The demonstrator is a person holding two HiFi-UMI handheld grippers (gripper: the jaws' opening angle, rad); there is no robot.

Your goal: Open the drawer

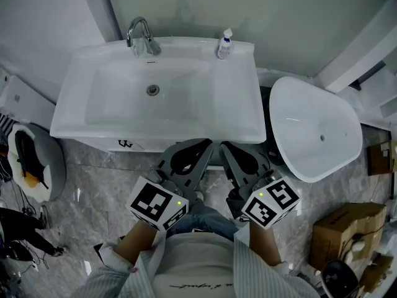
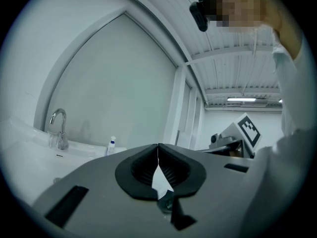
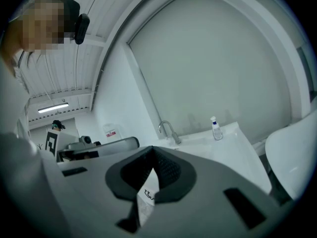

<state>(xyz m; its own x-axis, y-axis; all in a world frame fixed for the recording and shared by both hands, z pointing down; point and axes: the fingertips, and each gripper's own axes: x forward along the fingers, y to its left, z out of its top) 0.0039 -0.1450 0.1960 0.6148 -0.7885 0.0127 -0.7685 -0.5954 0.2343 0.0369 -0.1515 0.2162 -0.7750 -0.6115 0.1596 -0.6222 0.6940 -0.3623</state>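
Both grippers hang side by side in front of the person, tips close to the front rim of the washbasin [image 1: 155,129]. The left gripper [image 1: 206,143] has its jaws pressed together with nothing between them, and the right gripper [image 1: 224,145] is likewise closed and empty.

The drawer itself can hardly be seen. From the head view only a thin strip of the white cabinet front [image 1: 141,145] shows under the basin rim, bearing a small dark mark, and the drawer is presumably in that face, lower down. No handle or finger groove shows in any view.

The step in hand looks like the approach. To do it well:

- Spread the jaws of one gripper before it goes in, since closed tips can only poke at the panel.
- Bring that gripper down below the basin rim, so its own camera shows the front and whatever edge or handle there is.
- Close on that grip squarely, then pull straight back and level, not upward into the basin.
- Hold the other gripper off to the side, and leave room for the drawer to slide out toward the body.
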